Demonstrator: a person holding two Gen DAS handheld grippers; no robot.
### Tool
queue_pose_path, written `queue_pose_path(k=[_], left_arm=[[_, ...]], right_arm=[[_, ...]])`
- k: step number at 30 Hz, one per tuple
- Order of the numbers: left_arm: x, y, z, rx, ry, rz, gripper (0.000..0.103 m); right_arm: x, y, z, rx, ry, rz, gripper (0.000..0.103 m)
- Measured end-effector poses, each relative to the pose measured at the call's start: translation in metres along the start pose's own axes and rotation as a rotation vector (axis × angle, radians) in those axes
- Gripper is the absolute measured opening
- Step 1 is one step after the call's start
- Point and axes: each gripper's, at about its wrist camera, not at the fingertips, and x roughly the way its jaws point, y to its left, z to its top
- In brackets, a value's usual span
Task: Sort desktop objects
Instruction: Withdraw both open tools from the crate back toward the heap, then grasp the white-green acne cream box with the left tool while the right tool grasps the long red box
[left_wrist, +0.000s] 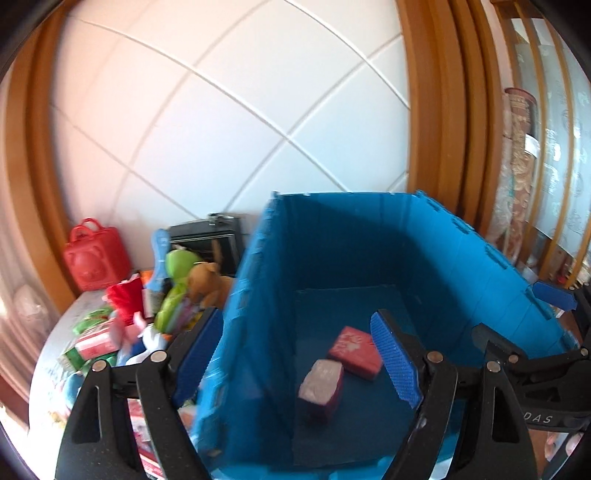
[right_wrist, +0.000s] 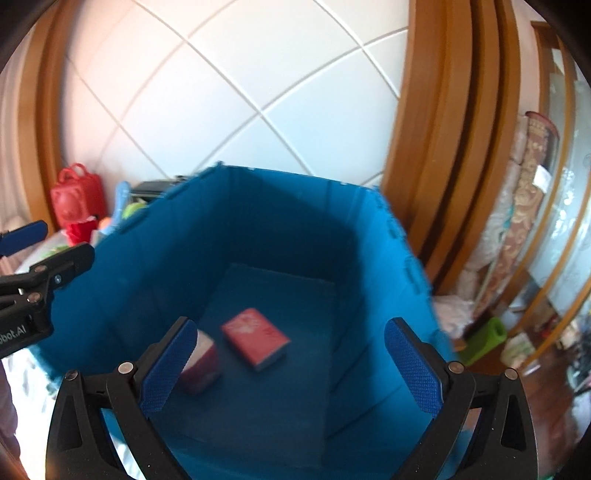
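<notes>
A tall blue bin (left_wrist: 461, 254) fills both views. On its floor lie a red packet (left_wrist: 356, 350) (right_wrist: 255, 341) and a pink-and-maroon packet (left_wrist: 321, 384) (right_wrist: 201, 365), side by side. My left gripper (left_wrist: 297, 354) is open and straddles the bin's left wall, with one pad outside and one inside over the packets. It holds nothing. My right gripper (right_wrist: 291, 369) hangs wide open and holds nothing above the bin's inside, with both packets below and ahead of it. The right gripper's fingers (left_wrist: 554, 295) also show over the bin's right rim.
Left of the bin lies a heap of toys and small boxes: a red toy case (left_wrist: 94, 254), a green plush (left_wrist: 177, 280), a brown plush bear (left_wrist: 208, 284), and green and red cartons (left_wrist: 96, 339). A black box (left_wrist: 210, 236) stands by the tiled wall. A rolled rug (right_wrist: 532, 192) leans at the right.
</notes>
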Motion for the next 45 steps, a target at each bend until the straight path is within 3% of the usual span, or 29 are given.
queue_pose_path(k=[3, 7, 11, 16, 23, 28, 30, 34, 35, 39, 45], left_arm=[[-0.013, 0.024, -0.011, -0.027, -0.008, 0.047, 0.082], [-0.032, 0.066, -0.029, -0.076, -0.032, 0.134, 0.082], [-0.041, 0.119, -0.049, -0.118, -0.015, 0.219, 0.082], [-0.04, 0.197, -0.08, -0.158, 0.045, 0.308, 0.082], [-0.032, 0.297, -0.132, -0.165, 0.126, 0.307, 0.082], [-0.007, 0.35, -0.173, -0.167, 0.228, 0.253, 0.082], [0.007, 0.362, -0.193, -0.168, 0.279, 0.238, 0.082], [0.035, 0.374, -0.229, -0.201, 0.38, 0.215, 0.082], [0.04, 0.375, -0.238, -0.212, 0.401, 0.213, 0.082], [0.061, 0.373, -0.275, -0.274, 0.483, 0.235, 0.082], [0.089, 0.341, -0.314, -0.401, 0.547, 0.229, 0.082]], right_arm=[[-0.007, 0.018, -0.002, 0.012, -0.054, 0.039, 0.103], [-0.018, 0.05, 0.003, 0.024, -0.136, 0.161, 0.103], [-0.022, 0.099, 0.009, -0.002, -0.178, 0.285, 0.103], [-0.026, 0.169, 0.012, -0.059, -0.197, 0.378, 0.103], [-0.03, 0.273, 0.007, -0.1, -0.188, 0.428, 0.103], [-0.012, 0.345, -0.016, -0.133, -0.115, 0.415, 0.103], [0.005, 0.366, -0.033, -0.128, -0.047, 0.4, 0.103], [0.043, 0.387, -0.072, -0.11, 0.071, 0.392, 0.101], [0.053, 0.391, -0.083, -0.116, 0.102, 0.398, 0.099], [0.096, 0.406, -0.12, -0.177, 0.238, 0.417, 0.058], [0.133, 0.408, -0.148, -0.279, 0.322, 0.457, 0.056]])
